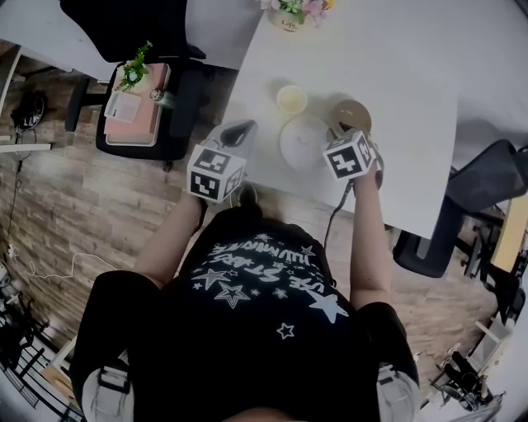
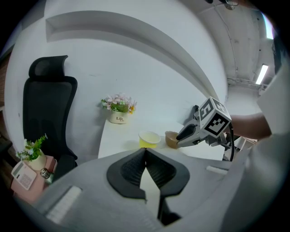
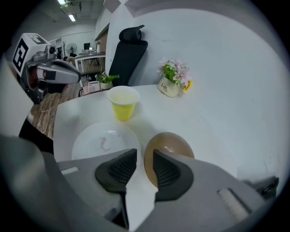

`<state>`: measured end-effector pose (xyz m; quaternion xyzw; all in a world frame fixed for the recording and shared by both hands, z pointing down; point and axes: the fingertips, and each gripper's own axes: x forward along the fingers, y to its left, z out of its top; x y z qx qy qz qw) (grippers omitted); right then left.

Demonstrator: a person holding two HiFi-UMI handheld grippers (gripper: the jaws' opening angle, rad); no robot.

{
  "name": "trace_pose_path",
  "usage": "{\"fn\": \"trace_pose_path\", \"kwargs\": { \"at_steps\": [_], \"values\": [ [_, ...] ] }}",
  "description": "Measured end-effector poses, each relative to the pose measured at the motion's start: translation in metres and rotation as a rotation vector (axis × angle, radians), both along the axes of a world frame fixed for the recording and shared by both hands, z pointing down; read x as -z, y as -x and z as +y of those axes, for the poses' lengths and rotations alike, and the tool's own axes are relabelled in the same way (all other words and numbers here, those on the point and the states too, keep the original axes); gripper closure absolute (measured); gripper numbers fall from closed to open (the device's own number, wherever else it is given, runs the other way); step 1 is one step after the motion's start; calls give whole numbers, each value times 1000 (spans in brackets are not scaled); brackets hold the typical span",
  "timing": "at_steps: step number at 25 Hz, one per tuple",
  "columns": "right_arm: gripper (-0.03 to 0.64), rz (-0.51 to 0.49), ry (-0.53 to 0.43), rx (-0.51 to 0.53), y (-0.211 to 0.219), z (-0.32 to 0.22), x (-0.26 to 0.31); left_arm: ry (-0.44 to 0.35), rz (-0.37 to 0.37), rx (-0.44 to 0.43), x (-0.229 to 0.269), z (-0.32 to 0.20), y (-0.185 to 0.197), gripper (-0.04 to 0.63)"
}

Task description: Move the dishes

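Observation:
On the white table (image 1: 412, 99) stand a yellow cup (image 1: 292, 99), a white plate (image 1: 302, 142) and a brown bowl (image 1: 351, 114). My right gripper (image 3: 145, 156) is open by a narrow gap at the near rim of the brown bowl (image 3: 171, 142). One jaw hangs over the bowl, the other between it and the plate (image 3: 102, 140). The yellow cup (image 3: 123, 103) stands behind the plate. My left gripper (image 2: 145, 150) is shut on nothing and held off the table's left edge, clear of the dishes. From there the cup (image 2: 148, 138), bowl (image 2: 171, 138) and right gripper (image 2: 183, 133) all show.
A small pot of flowers (image 1: 290, 11) stands at the table's far end. A black chair (image 1: 136, 107) left of the table carries a pink stack and a little plant. Another dark chair (image 1: 487, 185) stands off the right edge. The floor below is wood.

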<state>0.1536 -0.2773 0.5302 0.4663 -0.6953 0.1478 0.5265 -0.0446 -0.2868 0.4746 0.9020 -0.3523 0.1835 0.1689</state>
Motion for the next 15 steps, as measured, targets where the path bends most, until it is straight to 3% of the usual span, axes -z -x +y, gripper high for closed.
{"fn": "trace_pose_path", "kwargs": {
  "at_steps": [10,15],
  "values": [
    [499,-70,-178,6,-20,41,57,-55,15,68,30,48,-24,584],
    [547,-103,-239,-10,-43,82,77,-86,12,71,46,91,-49,584]
  ]
}}
